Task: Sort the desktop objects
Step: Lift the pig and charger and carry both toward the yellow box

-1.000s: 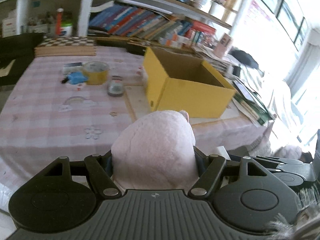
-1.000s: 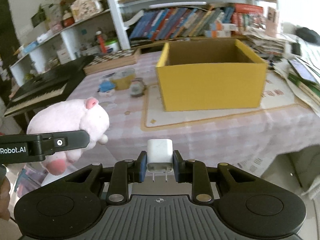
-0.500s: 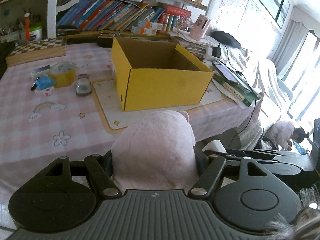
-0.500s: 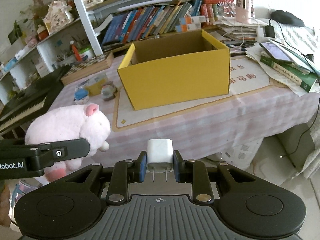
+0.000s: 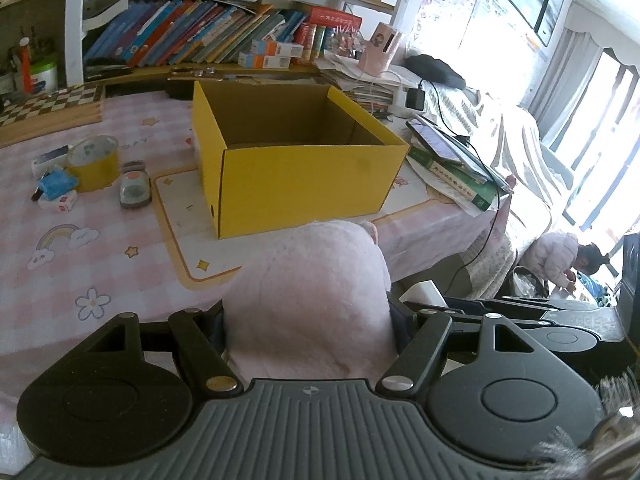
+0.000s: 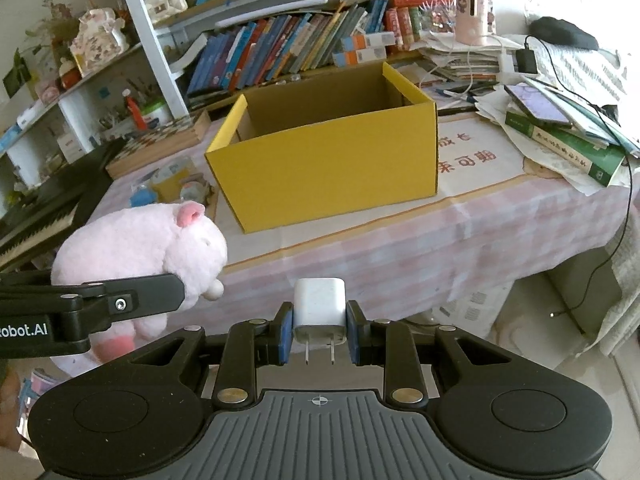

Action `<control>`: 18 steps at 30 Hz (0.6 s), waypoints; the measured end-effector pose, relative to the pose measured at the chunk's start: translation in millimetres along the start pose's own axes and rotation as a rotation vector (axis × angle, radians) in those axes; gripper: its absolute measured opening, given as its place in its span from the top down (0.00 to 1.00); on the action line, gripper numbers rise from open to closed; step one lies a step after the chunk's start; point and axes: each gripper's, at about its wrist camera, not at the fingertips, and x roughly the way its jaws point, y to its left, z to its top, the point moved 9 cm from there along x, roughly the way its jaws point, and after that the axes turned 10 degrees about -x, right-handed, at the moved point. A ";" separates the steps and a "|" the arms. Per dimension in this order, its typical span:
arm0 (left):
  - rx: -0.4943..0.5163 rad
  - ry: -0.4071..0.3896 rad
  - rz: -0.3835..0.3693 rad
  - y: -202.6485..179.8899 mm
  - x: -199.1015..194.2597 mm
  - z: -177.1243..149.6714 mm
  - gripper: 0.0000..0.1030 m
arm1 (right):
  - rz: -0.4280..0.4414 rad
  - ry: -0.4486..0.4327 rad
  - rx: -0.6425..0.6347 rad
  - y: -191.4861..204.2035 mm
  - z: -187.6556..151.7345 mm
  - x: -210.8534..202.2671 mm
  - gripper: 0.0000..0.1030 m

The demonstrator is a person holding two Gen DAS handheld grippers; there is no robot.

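At the far left of the surface (image 5: 80, 280), under its pink checked cloth, a chessboard (image 5: 48, 110) lies against the bookshelf (image 5: 208, 40). Nearer sits a small cluster: a white flat case (image 5: 48, 159), a blue packet (image 5: 56, 184), a yellow tape roll (image 5: 94, 164) and a small grey gadget (image 5: 135, 189), all close together and left of the box. In the right wrist view a dark keyboard (image 6: 48, 208) stands off the surface's left end.

The left tool (image 5: 308, 320) is clamped on the pink plush pig (image 5: 308, 300), held in the air at the near edge of the surface; the plush fills the space between the jaws and hides part of the near edge. The open yellow box (image 5: 296, 160) stands on a cream mat (image 5: 180, 216) in the middle, its inside showing only bare cardboard. Nothing lies between pig and box but bare mat.

The right tool (image 6: 320, 330) is closed on the white charger plug (image 6: 320, 310), prongs pointing back at the camera, also off the near edge. Right of the box are a green book (image 6: 568, 148) with a phone (image 6: 536, 106) on it, loose papers and a trailing black cable (image 6: 624, 216).

Compared with a second ago, the box shows larger and more centred in both views, and both grips are unchanged.
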 end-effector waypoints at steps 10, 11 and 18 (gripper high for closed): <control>0.013 0.015 -0.016 -6.4 9.0 2.4 0.32 | -0.016 0.005 0.014 -10.6 2.8 2.6 0.75; 0.014 0.015 -0.016 -6.4 9.7 3.0 0.32 | -0.016 0.005 0.014 -11.2 3.6 3.1 0.75; 0.010 0.016 -0.017 -5.9 12.1 4.5 0.32 | -0.016 0.013 0.008 -15.8 8.3 8.7 0.75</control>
